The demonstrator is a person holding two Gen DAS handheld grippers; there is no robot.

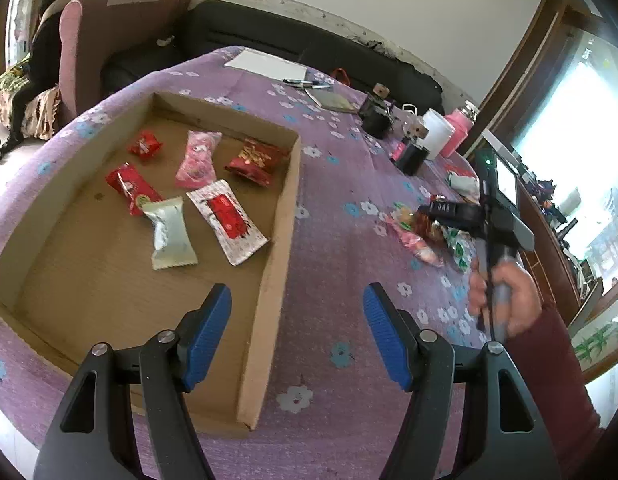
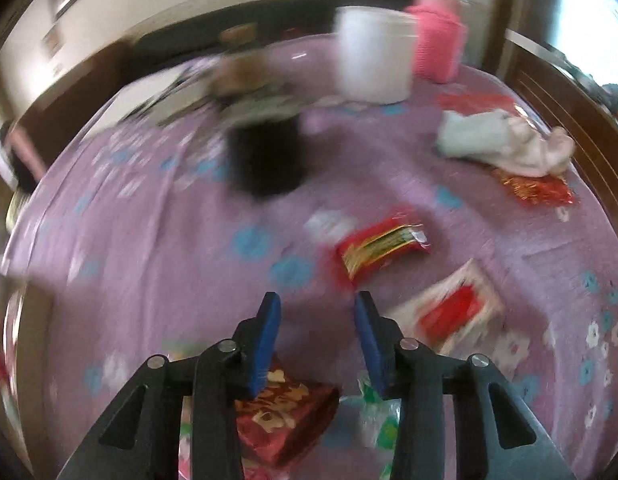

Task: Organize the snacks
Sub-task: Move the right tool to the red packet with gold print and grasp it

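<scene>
Bench under purple flowered cloth, round, cluttered at far side. Shallow cardboard tray on near-left part, holding six wrapped snacks: silver packet, white-and-red packet, pink packet, three red ones. Loose snacks well apart from tray, toward right edge: red-and-gold packet, white-and-red square packet, dark red packet and green-and-white wrapper just below claw.

Left claw released, nothing between pads, hanging over tray's near wall. Right claw partly closed, pads apart, empty, aimed down over loose pile; view blurred.

Step in hand, by judgement: reaching for next loose snack, roughly halfway. Next move calls for settling over one packet, pinching by edge, carrying across to tray.

Writing: "DAS" perhaps on right tool body; wrapper print unreadable.
</scene>
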